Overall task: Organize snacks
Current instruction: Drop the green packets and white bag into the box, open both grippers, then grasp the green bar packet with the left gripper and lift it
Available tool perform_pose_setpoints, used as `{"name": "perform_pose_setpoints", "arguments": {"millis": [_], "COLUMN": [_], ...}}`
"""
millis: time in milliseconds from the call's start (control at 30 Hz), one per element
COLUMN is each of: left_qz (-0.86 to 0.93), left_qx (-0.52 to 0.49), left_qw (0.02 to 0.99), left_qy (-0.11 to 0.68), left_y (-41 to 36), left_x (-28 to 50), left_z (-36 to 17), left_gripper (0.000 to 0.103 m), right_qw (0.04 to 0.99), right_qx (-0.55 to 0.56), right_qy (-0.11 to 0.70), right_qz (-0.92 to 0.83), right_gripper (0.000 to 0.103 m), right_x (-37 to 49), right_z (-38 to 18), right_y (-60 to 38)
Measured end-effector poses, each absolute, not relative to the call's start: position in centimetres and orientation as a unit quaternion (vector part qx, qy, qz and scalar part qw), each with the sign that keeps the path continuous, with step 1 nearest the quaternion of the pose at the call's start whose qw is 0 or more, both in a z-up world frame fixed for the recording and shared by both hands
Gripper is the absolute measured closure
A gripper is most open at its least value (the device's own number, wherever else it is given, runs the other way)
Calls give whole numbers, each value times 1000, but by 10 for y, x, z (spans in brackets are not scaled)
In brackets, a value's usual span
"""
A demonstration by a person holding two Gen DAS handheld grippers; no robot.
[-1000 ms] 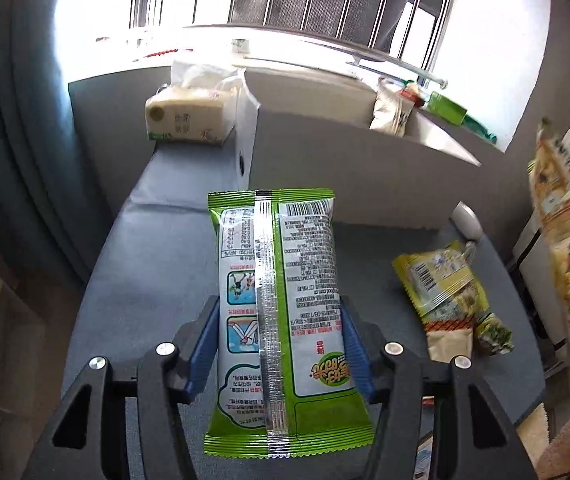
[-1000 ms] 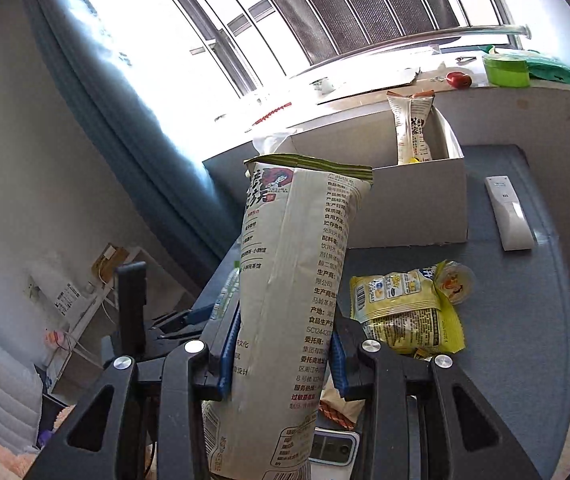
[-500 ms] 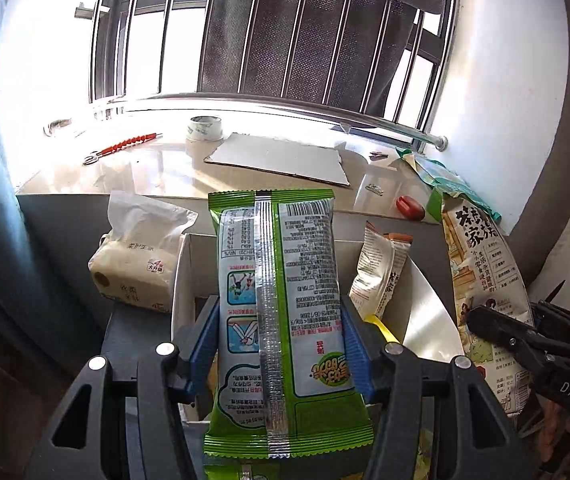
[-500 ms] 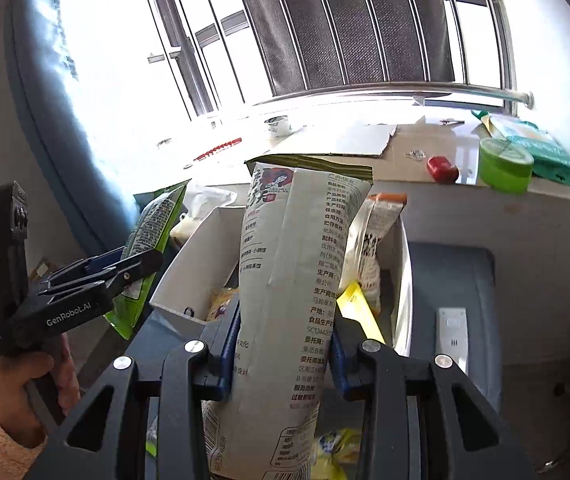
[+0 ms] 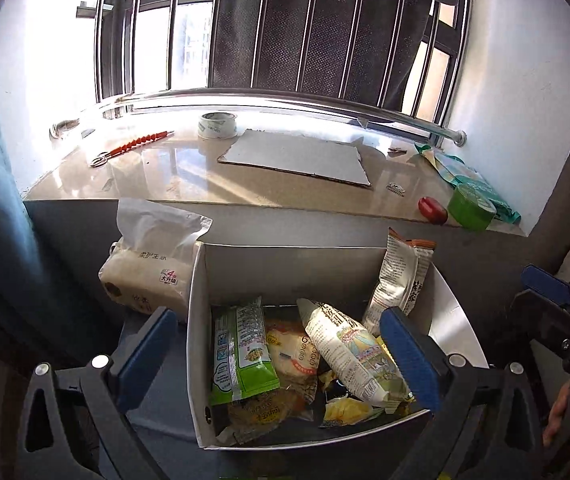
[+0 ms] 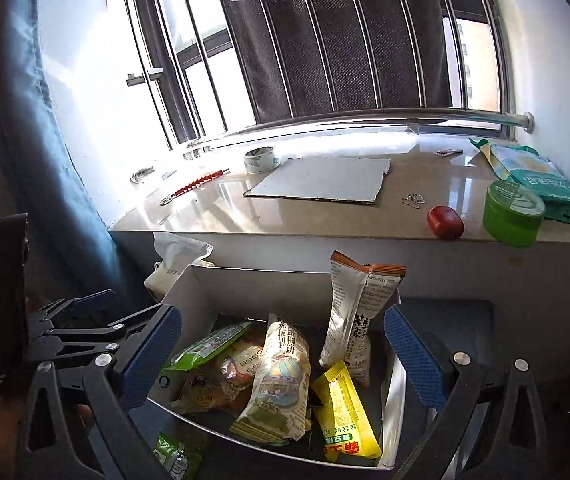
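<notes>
Both the left gripper [image 5: 281, 354] and right gripper [image 6: 283, 354] hover with jaws spread wide, holding nothing. In the white box [image 5: 285, 268], the green packet [image 5: 241, 354] lies along the left wall beside the beige bag [image 5: 349, 354].

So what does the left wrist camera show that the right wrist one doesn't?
Only the left wrist view shows the whole tissue pack beside the white box. Only the right wrist view shows a small green packet outside the box, by its near wall. Both show the snacks in the box, the green packet and the tape roll.
</notes>
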State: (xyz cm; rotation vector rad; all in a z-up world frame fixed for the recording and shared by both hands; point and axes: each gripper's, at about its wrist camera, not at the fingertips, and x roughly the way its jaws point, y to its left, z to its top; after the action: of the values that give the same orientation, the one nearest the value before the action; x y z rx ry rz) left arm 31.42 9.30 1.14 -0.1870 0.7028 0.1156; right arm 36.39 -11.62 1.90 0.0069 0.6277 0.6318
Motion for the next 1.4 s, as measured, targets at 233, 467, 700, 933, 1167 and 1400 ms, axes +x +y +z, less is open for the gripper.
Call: {"name": "perform_pose_setpoints", "arguments": {"millis": [233,467,700,933,1167,1400], "left_qz": [18,-36,-56,-57,-20,22], "left_qx": [-48,-64,-108,-143,-121,-116], "left_qw": [953,952,946,936,921,900], "left_qy": [298,296,299,317,369,421], "left_y": [69,48,40,39,37,53], "left_x": [232,139,67,38,59,105], "left_z": [33,7,-36,-73,-108,-139], "left_gripper": [0,0,0,0,0,0], "right_qw": [882,868,873,879,879,873], "right_qx": [8,-4,39,65,49,55], "right_qy": [296,283,291,316,356,363], "right_qz": [367,408,389,351,313,320], "right_gripper": [0,0,0,0,0,0], "right_x": [299,214,144,103,119,118], "right_z": [26,1,-45,-95,-118,-126], "right_y": [-138,-170,-208,-222,-227,-227]}}
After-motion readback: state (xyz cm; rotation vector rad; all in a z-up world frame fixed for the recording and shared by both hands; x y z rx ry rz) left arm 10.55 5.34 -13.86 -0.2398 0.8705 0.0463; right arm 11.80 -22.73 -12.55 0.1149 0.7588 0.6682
